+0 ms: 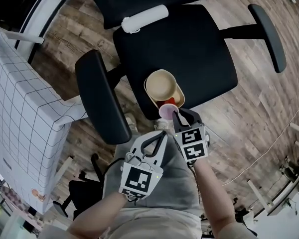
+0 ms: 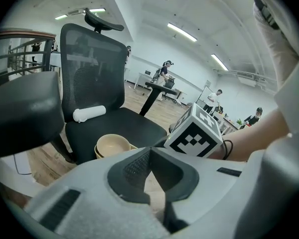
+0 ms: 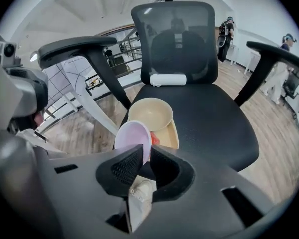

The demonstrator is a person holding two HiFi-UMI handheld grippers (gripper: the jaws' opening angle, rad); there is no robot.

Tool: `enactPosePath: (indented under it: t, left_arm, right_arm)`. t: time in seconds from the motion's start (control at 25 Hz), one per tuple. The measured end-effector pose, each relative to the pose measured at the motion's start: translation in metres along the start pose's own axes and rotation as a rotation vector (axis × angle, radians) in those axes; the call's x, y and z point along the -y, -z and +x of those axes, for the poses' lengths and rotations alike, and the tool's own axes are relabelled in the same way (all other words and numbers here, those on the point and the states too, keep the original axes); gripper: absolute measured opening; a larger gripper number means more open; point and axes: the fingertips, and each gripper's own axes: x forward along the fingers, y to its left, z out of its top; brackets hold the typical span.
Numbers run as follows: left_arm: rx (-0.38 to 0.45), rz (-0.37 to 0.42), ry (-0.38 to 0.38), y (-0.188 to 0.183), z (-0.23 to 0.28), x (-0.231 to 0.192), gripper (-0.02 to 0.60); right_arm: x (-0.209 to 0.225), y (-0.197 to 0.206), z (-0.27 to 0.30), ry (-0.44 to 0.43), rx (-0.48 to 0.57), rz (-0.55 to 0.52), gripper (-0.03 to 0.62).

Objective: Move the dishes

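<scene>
Dishes (image 1: 163, 91) sit stacked at the front edge of the black chair seat (image 1: 199, 49), with a beige bowl (image 3: 150, 113) on top. Right gripper (image 3: 146, 148) pinches the tilted pink saucer (image 3: 133, 137) by its near rim, just beside the bowl. Left gripper (image 2: 150, 149) hangs back, jaws pressed together on nothing.

An open-plan office: a black mesh-backed office chair (image 3: 175, 39) stands on wood-plank flooring (image 1: 261, 108); long strip lights (image 2: 182, 32) cross a white ceiling (image 2: 139, 6); people (image 2: 164, 71) stand far off; a railing (image 2: 17, 59) lines one side.
</scene>
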Motion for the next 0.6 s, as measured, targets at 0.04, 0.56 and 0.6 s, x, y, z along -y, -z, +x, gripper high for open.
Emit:
enactPosePath:
  t: [0.04, 0.56, 0.6]
  left_arm:
    - [0.003, 0.006, -0.001, -0.001, -0.001, -0.001, 0.014]
    - [0.164, 0.108, -0.101, -0.076, -0.064, 0.006, 0.014]
    - [0.194, 0.111, -0.124, -0.089, -0.075, 0.003, 0.014]
  right_arm:
    - [0.001, 0.002, 0.000, 0.005, -0.012, 0.008, 0.054]
    - [-0.002, -0.049, -0.086, 0.031, 0.058, 0.035, 0.029]
    - [-0.005, -0.064, -0.101, 0.028, 0.087, 0.031, 0.029]
